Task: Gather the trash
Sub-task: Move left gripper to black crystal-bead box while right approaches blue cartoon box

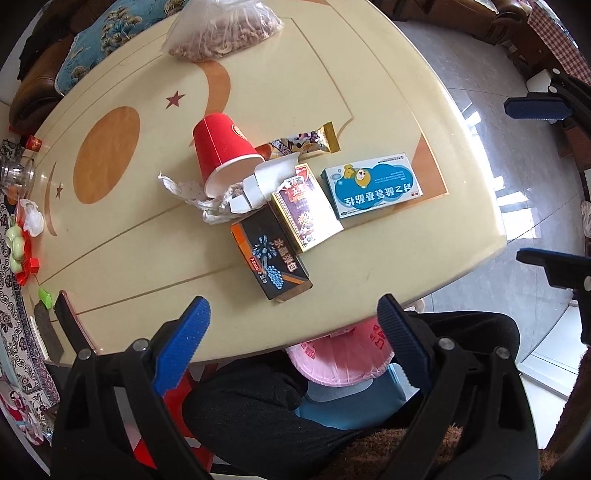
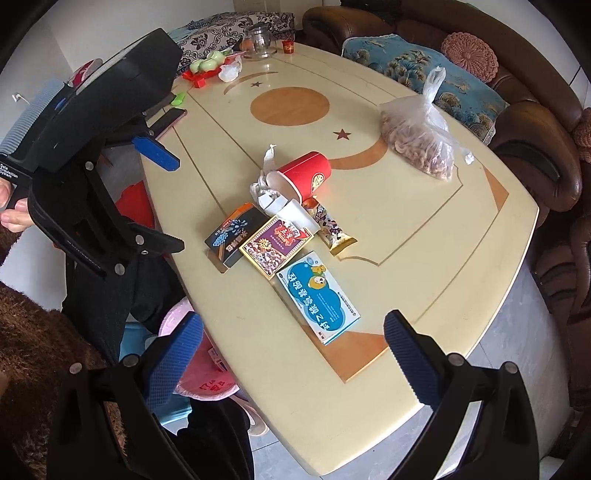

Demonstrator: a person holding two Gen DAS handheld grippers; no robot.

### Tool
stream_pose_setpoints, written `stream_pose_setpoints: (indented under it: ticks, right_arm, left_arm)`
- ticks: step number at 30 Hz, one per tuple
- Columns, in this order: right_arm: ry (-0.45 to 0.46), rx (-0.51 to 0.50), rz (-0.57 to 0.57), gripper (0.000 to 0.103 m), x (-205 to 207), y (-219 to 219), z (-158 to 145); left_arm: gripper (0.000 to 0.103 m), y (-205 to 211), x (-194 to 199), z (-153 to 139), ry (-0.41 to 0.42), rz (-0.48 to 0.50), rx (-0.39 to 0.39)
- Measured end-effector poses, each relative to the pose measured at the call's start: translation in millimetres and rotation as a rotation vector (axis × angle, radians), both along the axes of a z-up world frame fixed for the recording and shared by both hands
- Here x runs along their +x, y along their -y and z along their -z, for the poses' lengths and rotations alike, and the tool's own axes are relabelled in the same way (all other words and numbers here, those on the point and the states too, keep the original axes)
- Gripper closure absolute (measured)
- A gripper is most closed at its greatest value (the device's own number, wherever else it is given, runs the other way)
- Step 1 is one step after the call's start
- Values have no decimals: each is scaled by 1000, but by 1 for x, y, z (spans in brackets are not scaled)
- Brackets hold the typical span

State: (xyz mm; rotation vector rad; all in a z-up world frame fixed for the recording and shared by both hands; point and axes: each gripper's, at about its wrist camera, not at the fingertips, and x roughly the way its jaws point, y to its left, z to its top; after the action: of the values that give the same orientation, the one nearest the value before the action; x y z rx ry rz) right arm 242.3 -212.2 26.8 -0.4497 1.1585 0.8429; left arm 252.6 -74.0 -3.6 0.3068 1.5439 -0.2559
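Note:
A pile of trash lies mid-table: a tipped red paper cup [image 1: 221, 151] [image 2: 308, 175], crumpled tissue [image 1: 188, 192], a black box [image 1: 273, 254] [image 2: 232, 232], a gold-edged maroon box [image 1: 299, 206] [image 2: 275, 245], a blue-and-white medicine box [image 1: 371, 184] [image 2: 317, 295] and a snack wrapper [image 1: 306, 142] [image 2: 334, 229]. My left gripper [image 1: 293, 314] is open and empty, just short of the black box. My right gripper [image 2: 293, 332] is open and empty, near the medicine box. A pink-lined bin [image 1: 340, 356] [image 2: 195, 369] sits below the table edge.
A plastic bag of snacks [image 1: 225, 29] [image 2: 421, 140] lies at the far side. A phone [image 1: 72, 325] [image 2: 168, 120], a glass jar [image 2: 260, 40] and small toys [image 2: 207, 66] sit at one end. A brown sofa [image 2: 517, 122] borders the table [image 1: 129, 258] [image 2: 424, 229].

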Motion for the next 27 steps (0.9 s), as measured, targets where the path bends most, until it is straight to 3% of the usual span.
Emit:
stream_pose_setpoints:
  ticks: [12, 27]
  right_arm:
    - [-76, -60, -31, 7, 11, -11, 51]
    - [-161, -141, -70, 7, 32, -31, 118]
  left_arm:
    - [13, -4, 13, 53, -99, -28, 9]
    - [13, -27, 34, 117, -220, -141, -24]
